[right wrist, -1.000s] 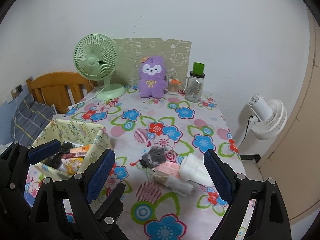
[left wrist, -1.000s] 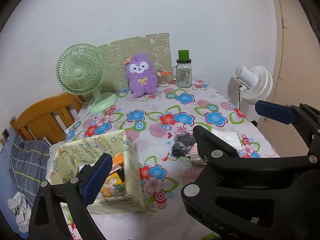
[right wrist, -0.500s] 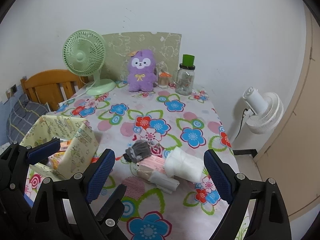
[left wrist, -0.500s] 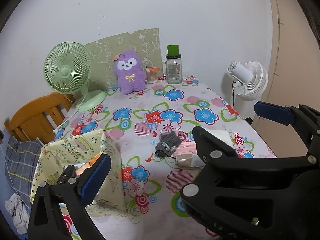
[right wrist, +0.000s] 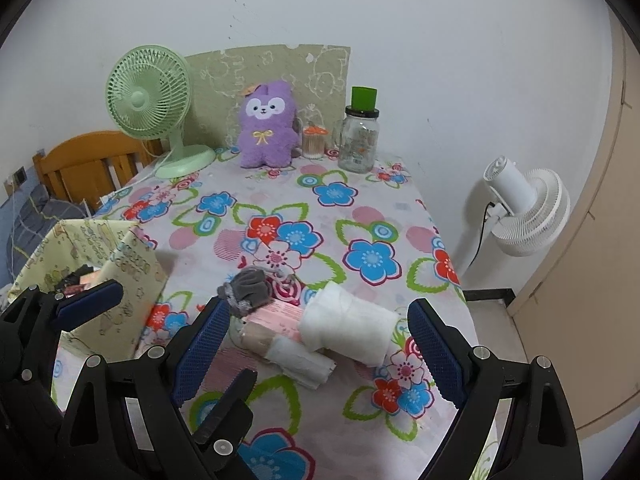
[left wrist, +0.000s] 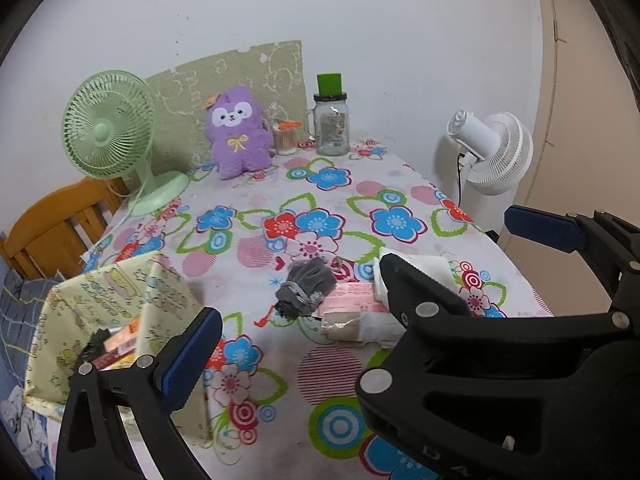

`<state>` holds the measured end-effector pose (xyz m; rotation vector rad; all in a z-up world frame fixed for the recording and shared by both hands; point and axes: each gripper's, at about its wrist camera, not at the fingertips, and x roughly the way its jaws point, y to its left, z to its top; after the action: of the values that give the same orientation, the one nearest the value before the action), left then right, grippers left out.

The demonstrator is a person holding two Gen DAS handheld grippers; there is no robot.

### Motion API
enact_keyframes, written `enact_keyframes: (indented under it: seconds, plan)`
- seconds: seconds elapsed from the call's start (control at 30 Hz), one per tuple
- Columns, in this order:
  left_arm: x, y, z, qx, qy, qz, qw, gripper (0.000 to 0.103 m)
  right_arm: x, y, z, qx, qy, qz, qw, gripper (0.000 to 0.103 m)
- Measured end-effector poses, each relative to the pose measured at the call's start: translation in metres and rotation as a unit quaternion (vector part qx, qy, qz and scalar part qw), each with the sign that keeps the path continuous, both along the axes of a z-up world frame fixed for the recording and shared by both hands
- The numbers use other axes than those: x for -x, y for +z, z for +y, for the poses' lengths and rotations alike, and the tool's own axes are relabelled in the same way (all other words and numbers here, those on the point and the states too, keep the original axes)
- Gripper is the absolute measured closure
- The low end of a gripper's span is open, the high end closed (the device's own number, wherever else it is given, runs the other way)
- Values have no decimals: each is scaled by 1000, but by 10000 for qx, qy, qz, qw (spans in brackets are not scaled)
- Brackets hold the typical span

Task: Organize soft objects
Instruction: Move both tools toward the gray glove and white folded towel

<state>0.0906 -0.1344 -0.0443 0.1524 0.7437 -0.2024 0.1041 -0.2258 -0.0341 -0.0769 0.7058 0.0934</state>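
A small pile of soft things lies on the floral tablecloth: a grey pouch [right wrist: 247,287], a pink packet [right wrist: 278,316], a beige and white roll [right wrist: 288,354] and a white rolled cloth [right wrist: 348,326]. The pile shows in the left wrist view too, with the grey pouch [left wrist: 307,286] at its left. My right gripper [right wrist: 316,344] is open and empty, its pads either side of the pile and just short of it. My left gripper [left wrist: 360,300] is open and empty, above the table's near edge. A yellow patterned fabric box [right wrist: 100,264] with items inside stands at the left.
At the back stand a green desk fan [right wrist: 150,100], a purple plush toy [right wrist: 268,124], a small cotton-swab jar [right wrist: 314,142] and a glass jar with a green lid [right wrist: 360,136]. A wooden chair [right wrist: 88,168] is at the left. A white fan [right wrist: 524,208] stands off the right edge.
Both grippers have shifted right and closer to the pile; the fabric box has slid toward the left of both views. Both stay open.
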Motion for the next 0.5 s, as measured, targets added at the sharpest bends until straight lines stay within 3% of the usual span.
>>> enact_keyframes:
  seconds: [0.5]
  plan:
    - [-26, -43, -10, -96, 4, 317, 9995, 0, -32, -48, -11, -39, 18, 415, 9991, 11]
